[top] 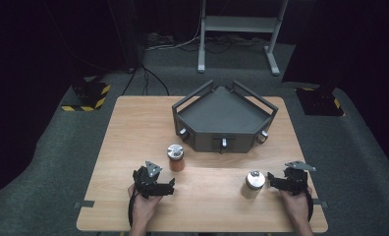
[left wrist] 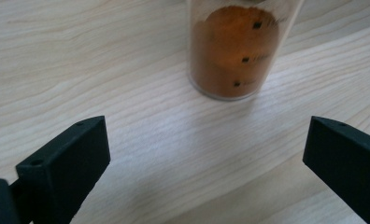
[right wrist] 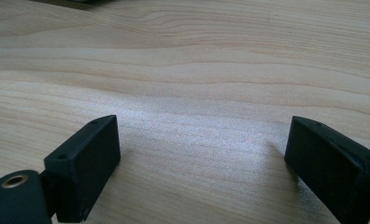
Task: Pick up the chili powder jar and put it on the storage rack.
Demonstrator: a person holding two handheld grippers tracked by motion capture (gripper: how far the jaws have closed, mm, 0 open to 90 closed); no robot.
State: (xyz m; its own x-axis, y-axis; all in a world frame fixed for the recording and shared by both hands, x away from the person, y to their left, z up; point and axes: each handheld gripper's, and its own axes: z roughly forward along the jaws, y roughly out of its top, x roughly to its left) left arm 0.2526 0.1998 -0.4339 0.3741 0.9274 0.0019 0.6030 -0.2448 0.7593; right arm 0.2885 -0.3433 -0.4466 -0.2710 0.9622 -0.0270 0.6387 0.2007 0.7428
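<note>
Orange-powder jar (top: 175, 158): clear cylinder with a metal lid, upright on the worktop (top: 133, 128), just ahead of my left claw and in front of the grey tray; in the left gripper view it (left wrist: 233, 51) stands beyond my jaws, not between them

Worktop: pale wood grain, carries everything listed here

Grey tray (top: 224, 119): five-sided, railed, knobs along its front face, at the far middle of the worktop; holds nothing that I can see

Left claw (top: 169, 187): in my left hand, low on the near left, jaws spread wide and holding nothing, aimed towards the orange-powder jar

Right claw (top: 270, 181): in my right hand, near right, jaws likewise wide apart and empty, just beside the pale jar

Pale jar (top: 253, 184): smaller, metal-lidded, upright; from the high view I cannot tell whether my right claw touches it

Hazards, as I judge them: both jars are tall and narrow, so a jaw tip striking one side before the other could tip or roll a jar. Smooth walls may slip if I close too high, near the lid. Lifting into the tray, a jar base could catch the rail
</note>
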